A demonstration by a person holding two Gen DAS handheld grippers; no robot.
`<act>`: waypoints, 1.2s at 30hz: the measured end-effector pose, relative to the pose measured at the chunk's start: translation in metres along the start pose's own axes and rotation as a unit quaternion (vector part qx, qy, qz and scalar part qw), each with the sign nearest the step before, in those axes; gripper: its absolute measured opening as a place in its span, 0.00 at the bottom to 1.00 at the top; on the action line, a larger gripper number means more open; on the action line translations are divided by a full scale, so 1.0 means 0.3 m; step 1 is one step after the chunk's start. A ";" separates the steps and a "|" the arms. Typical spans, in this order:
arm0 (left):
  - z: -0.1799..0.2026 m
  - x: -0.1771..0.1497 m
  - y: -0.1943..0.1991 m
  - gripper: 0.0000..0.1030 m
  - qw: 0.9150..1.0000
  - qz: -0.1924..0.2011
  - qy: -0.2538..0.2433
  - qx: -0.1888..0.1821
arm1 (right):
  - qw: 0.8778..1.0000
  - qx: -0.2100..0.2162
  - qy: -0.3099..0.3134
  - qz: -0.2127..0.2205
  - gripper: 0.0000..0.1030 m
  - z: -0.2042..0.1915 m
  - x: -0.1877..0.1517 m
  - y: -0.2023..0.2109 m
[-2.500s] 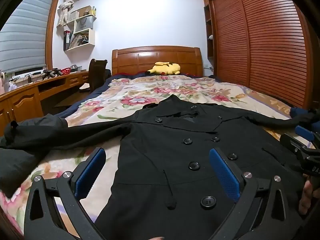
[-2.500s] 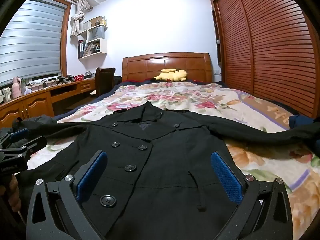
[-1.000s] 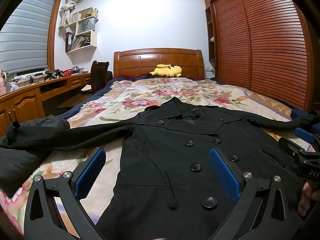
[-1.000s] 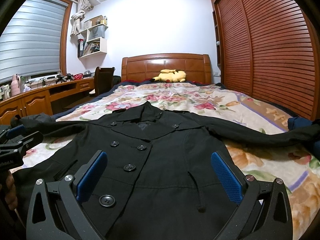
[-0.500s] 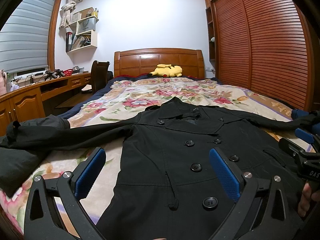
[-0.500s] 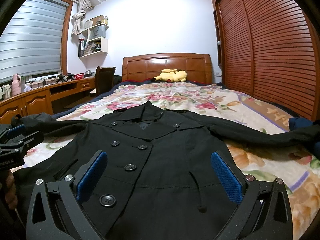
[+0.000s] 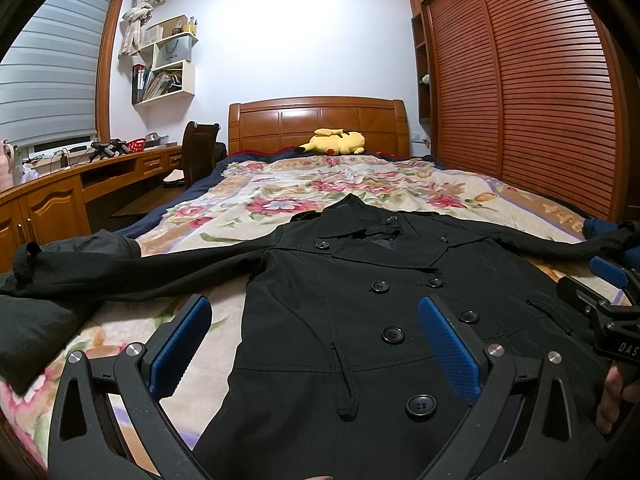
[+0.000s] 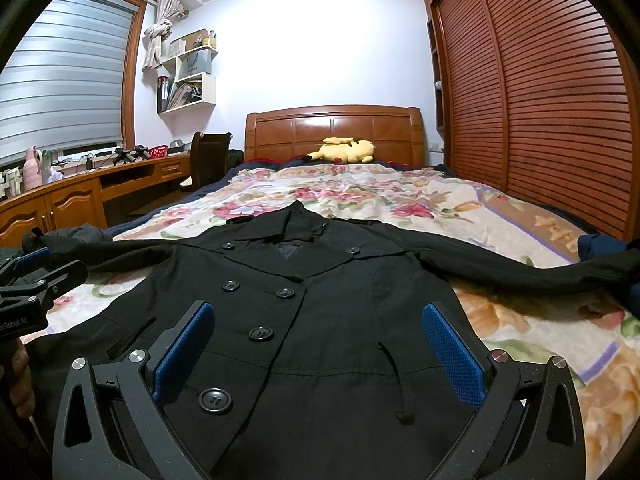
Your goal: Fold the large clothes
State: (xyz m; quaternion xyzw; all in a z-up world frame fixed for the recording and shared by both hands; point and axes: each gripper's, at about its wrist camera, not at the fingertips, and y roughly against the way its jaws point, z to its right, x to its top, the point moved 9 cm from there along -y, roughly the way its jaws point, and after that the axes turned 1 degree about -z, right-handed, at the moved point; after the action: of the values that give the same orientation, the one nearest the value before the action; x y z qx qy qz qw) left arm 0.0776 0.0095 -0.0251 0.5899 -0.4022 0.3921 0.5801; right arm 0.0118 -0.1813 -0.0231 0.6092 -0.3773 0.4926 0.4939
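A black double-breasted coat (image 7: pixel 360 300) (image 8: pixel 320 300) lies face up on the floral bedspread (image 7: pixel 312 188), collar toward the headboard, both sleeves stretched out sideways. My left gripper (image 7: pixel 314 340) hovers open above the coat's lower left front, with nothing between its blue pads. Open as well, my right gripper (image 8: pixel 318 344) hangs over the lower right front and holds nothing. Each gripper shows at the edge of the other's view, with a hand on its handle. The coat's hem lies below both frames.
A yellow plush toy (image 7: pixel 334 142) rests by the wooden headboard (image 7: pixel 316 120). A desk (image 7: pixel 60 196) and chair (image 7: pixel 200 152) line the left side. Slatted wardrobe doors (image 7: pixel 520 100) run along the right. A dark bundle (image 7: pixel 28 336) lies under the left sleeve.
Both views have crept slightly higher and back over 2.5 seconds. The coat has not moved, and both grippers have stayed open.
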 end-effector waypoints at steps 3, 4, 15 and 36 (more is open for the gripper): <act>-0.004 0.001 0.000 1.00 1.000 0.000 0.001 0.001 | 1.000 0.000 0.000 0.000 1.00 0.000 0.001 0.000; -0.004 0.001 0.000 1.00 1.000 0.001 0.000 0.001 | 1.000 0.000 0.000 0.000 1.00 0.000 0.000 0.000; -0.008 0.000 -0.001 1.00 1.000 -0.001 0.001 0.001 | 1.000 0.000 0.000 0.000 1.00 -0.002 -0.001 0.001; -0.141 -0.003 0.028 1.00 1.000 -0.028 -0.003 0.010 | 0.999 0.046 0.029 0.007 1.00 -0.122 0.082 0.040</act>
State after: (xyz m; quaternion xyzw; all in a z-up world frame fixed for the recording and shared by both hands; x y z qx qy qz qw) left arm 0.0697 0.0519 -0.0220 0.6079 -0.3835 0.3775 0.5839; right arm -0.0023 -0.1478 0.0045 0.6141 -0.3440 0.5299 0.4730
